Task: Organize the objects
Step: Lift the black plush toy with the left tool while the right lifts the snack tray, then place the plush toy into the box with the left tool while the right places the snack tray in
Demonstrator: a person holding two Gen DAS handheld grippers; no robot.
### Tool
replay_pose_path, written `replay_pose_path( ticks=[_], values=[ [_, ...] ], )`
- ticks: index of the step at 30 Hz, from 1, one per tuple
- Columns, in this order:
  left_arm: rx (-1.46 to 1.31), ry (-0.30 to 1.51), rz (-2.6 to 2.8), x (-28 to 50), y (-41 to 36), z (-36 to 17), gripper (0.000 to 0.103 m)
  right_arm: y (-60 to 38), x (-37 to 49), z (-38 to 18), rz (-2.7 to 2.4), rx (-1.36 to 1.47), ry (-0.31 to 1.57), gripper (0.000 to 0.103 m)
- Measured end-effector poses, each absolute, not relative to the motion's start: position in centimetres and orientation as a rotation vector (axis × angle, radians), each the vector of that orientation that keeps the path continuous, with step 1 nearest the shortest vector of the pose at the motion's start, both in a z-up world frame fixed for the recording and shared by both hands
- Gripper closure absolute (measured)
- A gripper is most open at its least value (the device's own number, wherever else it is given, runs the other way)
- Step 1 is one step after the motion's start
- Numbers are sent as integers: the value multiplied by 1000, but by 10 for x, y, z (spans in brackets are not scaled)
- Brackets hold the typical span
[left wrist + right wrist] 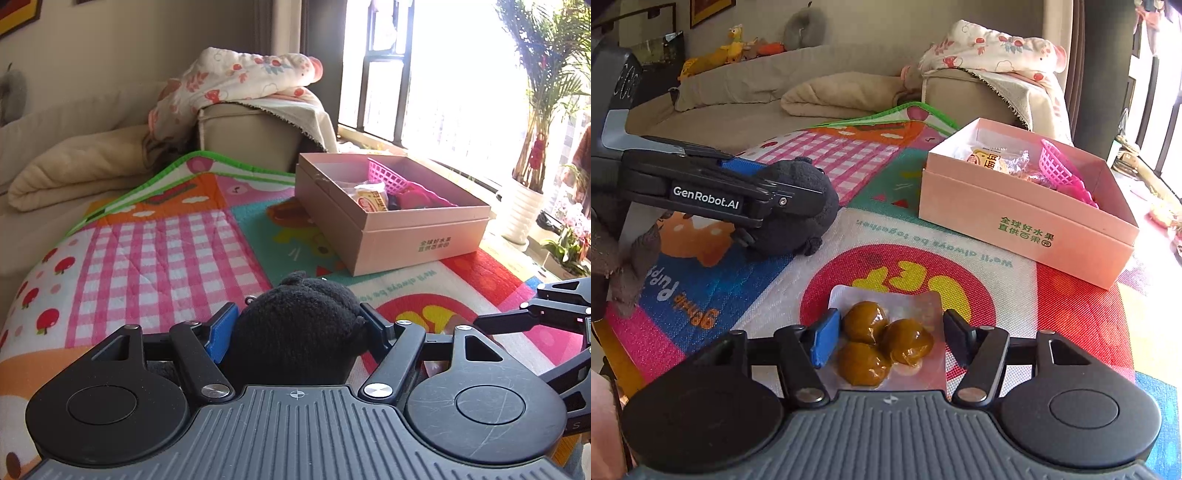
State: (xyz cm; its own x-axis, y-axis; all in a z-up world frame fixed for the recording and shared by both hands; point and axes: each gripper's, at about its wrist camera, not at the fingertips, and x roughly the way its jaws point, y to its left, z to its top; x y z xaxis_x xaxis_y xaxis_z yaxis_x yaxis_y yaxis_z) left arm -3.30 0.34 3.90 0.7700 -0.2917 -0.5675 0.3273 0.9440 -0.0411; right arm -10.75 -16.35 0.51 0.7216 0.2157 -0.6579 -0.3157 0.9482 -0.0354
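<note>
A black plush toy point(299, 325) is pinched between the pads of the left gripper point(297, 328), both pads pressed into its sides while it rests on the mat. A clear packet of three brown glazed balls point(882, 343) lies between the fingers of the right gripper point(886, 341); the blue pad looks to touch its left edge, the black pad stands just clear of the right edge, so the jaws are judged spread around it, not yet gripping.

For the step to go well, the right jaws should be closed on the packet's flat edges rather than on the soft balls, and the packet lifted level so it does not slide out. The plush is best carried high enough to clear the wall of the pink cardboard box point(1027, 229), which stands ahead and to the right of both grippers, already holding a pink basket point(1060, 162) and wrapped snacks.

Everything rests on a bright patchwork play mat point(155, 251). Beyond it a beige sofa point(746, 85) is seen with a folded blanket and floral quilt; bright windows and a potted palm point(546, 92) stand to the right.
</note>
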Motion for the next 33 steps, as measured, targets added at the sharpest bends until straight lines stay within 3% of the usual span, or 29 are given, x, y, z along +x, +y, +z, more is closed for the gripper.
replay_pose_path(
  ticks=[14, 25, 33],
  values=[
    [-38, 589, -348, -28, 10, 49, 33, -214, -138, 60, 165, -24, 529, 42],
    [-225, 381, -499, 90, -59, 143, 29, -249, -129, 59, 72, 76, 496, 42],
    [-277, 529, -517, 173, -109, 90, 30, -265, -123, 43, 28, 80, 554, 42]
  ],
)
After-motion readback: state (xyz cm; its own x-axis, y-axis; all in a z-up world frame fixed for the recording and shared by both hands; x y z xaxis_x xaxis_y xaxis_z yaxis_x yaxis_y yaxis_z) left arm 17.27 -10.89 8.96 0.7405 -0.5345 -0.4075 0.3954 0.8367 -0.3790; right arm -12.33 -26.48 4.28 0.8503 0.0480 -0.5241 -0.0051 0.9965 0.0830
